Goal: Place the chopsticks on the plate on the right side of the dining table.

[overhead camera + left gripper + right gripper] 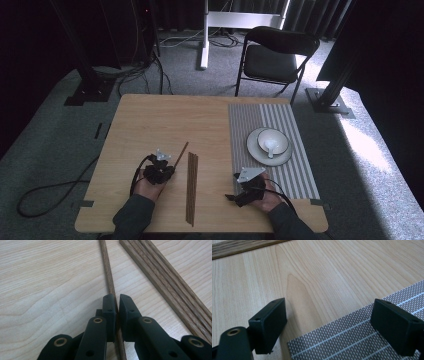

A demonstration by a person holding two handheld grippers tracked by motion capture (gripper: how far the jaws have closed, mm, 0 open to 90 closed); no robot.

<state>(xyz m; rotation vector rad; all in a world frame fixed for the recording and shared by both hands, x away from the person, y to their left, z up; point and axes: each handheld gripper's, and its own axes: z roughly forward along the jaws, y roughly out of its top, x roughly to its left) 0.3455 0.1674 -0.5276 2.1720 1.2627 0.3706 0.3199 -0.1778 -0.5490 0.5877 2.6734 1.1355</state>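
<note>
A single brown wooden chopstick (108, 272) lies on the pale wood table, pinched between the jaws of my left gripper (117, 303), which is shut on it. In the high view that chopstick (181, 153) angles away from the left gripper (165, 165). A bundle of several more chopsticks (192, 187) lies just to its right, and the same chopstick bundle (170, 282) runs along the right of the left gripper view. My right gripper (328, 322) stands open over the near corner of the striped placemat (352, 340), nothing between its jaws; in the high view the right gripper (245, 182) is at the mat's near left corner.
A white plate (253, 148) carrying a white bowl (273, 141) with a spoon sits on the grey striped placemat (300, 170) at the table's right. A black folding chair (277, 52) stands beyond the far edge. Cables trail on the floor at left.
</note>
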